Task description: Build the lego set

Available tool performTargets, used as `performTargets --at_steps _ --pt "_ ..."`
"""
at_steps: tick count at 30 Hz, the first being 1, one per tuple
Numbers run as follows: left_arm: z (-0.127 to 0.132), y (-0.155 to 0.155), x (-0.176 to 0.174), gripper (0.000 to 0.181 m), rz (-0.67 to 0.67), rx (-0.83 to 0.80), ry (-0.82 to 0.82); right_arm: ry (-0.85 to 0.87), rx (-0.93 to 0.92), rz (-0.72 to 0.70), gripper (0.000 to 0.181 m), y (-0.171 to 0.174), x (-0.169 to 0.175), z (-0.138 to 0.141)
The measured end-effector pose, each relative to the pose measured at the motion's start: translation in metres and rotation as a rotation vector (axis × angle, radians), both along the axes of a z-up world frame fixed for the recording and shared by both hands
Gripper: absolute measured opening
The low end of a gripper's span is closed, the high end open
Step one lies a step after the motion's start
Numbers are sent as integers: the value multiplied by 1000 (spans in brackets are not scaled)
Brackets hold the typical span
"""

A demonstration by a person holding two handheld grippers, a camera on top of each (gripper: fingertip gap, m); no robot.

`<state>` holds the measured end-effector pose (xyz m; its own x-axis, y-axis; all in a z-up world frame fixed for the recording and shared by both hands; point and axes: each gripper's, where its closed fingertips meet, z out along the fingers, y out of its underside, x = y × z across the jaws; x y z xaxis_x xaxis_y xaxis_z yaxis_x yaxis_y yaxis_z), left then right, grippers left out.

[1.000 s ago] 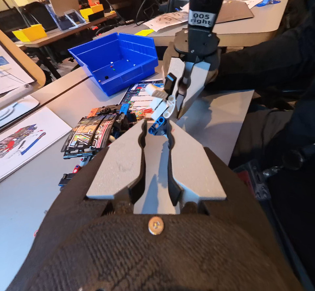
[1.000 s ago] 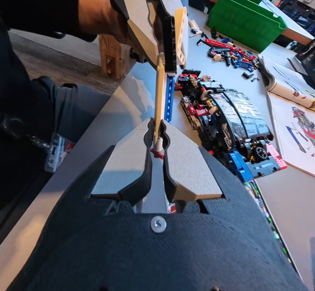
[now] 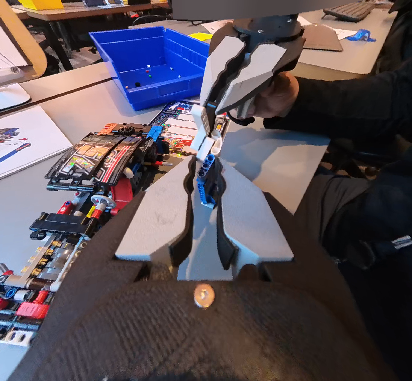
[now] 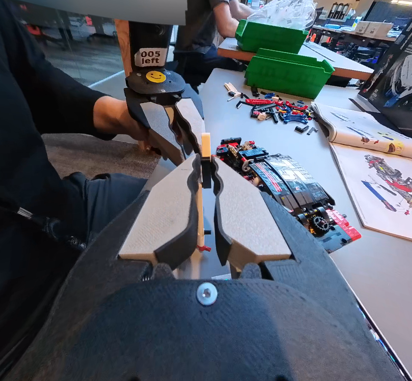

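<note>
Left wrist view: the left gripper [image 3: 206,169] is clenched on a blue-and-black beam stack [image 3: 206,177]. Just beyond its tips, the right gripper [image 3: 210,111] pinches the white panel [image 3: 201,129] of the same sub-assembly. The lego car [image 3: 98,167] lies on the bench [image 3: 278,160] to the left.

Right wrist view: the right gripper [image 4: 206,169] grasps a black piece with the cream panel [image 4: 205,145] above it. A joining step, seemingly; next calls for a steady squeeze. A second ago the right gripper held farther down the panel, and both stood lower.

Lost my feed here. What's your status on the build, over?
Left gripper shut on blue-and-black subassembly. Right gripper shut on its white-and-black end. Piece held above table edge, beside car. Nothing in the way.
</note>
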<state>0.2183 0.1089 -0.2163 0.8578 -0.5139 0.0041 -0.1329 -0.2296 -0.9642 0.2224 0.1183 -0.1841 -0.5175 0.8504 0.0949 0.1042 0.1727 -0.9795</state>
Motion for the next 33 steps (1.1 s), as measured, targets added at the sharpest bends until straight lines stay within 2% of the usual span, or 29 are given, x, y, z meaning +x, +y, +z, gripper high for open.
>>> performTargets --at_steps 6,11,15,28,33 --pt "-1 -1 -9 14 7 59 -48 22 -32 10 5 5 -4 0" --pt "0 0 -20 14 -7 55 -151 4 -76 18 5 14 -6 -9" --pt "0 2 -22 14 -18 65 -141 -4 -147 38 5 17 -9 -11" --pt "-1 16 -34 14 -25 1 -253 -7 -210 37 5 34 -18 -20" --pt "-2 21 -43 14 9 -28 -308 -29 -224 -22 5 40 -27 -19"
